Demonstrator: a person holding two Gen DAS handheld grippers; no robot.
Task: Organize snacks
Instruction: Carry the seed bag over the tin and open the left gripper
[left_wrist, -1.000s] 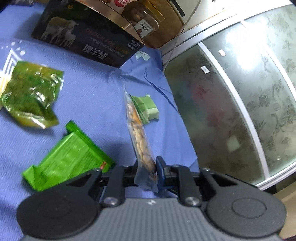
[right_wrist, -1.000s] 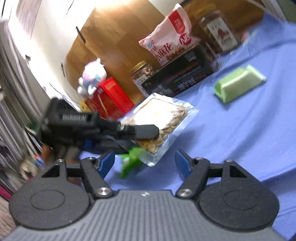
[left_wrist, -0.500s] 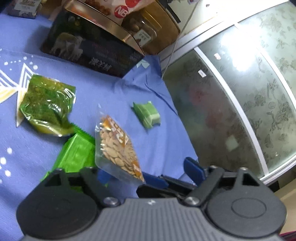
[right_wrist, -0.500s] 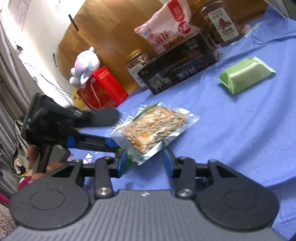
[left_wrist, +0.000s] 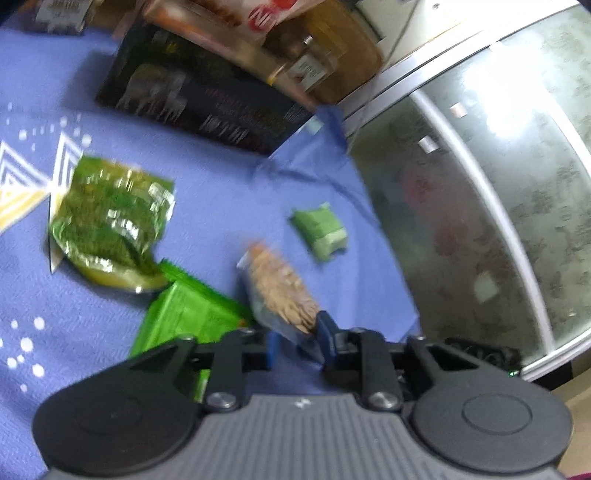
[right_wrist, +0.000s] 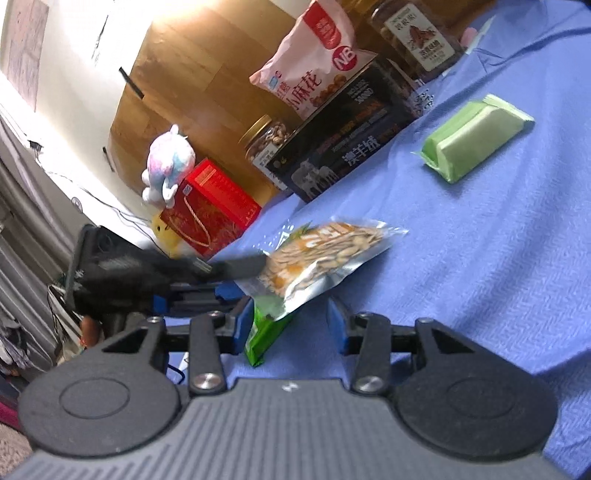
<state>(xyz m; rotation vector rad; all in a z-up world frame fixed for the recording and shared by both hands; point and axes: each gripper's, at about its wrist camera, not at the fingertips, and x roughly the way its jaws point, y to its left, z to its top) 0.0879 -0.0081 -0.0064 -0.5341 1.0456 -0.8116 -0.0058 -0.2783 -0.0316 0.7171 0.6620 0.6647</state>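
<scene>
A clear packet of pale seeds (left_wrist: 280, 291) hangs just above the blue cloth, tilted. My left gripper (left_wrist: 299, 339) is closing and its blue pads pinch the packet's near corner. In the right wrist view the same seed packet (right_wrist: 325, 254) lies nearly flat, with the left gripper (right_wrist: 240, 277) clamped on its left end. My right gripper (right_wrist: 290, 321) is closing too; the packet's lower corner dips between its jaws, with gaps on both sides. A bright green packet (right_wrist: 264, 332) lies on the cloth under that corner. It also shows as the green packet (left_wrist: 184, 317) in the left wrist view.
On the cloth lie a pale green block (right_wrist: 476, 136) and a green vegetable pouch (left_wrist: 110, 221). At the back stand a black box (right_wrist: 351, 140), a pink snack bag (right_wrist: 314, 62), nut jars (right_wrist: 266, 144), a red box (right_wrist: 210, 206) and a plush toy (right_wrist: 166, 166). Frosted glass (left_wrist: 480, 203) borders the right side.
My left gripper let go of the upright seed packet, opened wide, then closed on its corner again. The right jaws narrowed around the packet, which turned from edge-on to nearly flat.
</scene>
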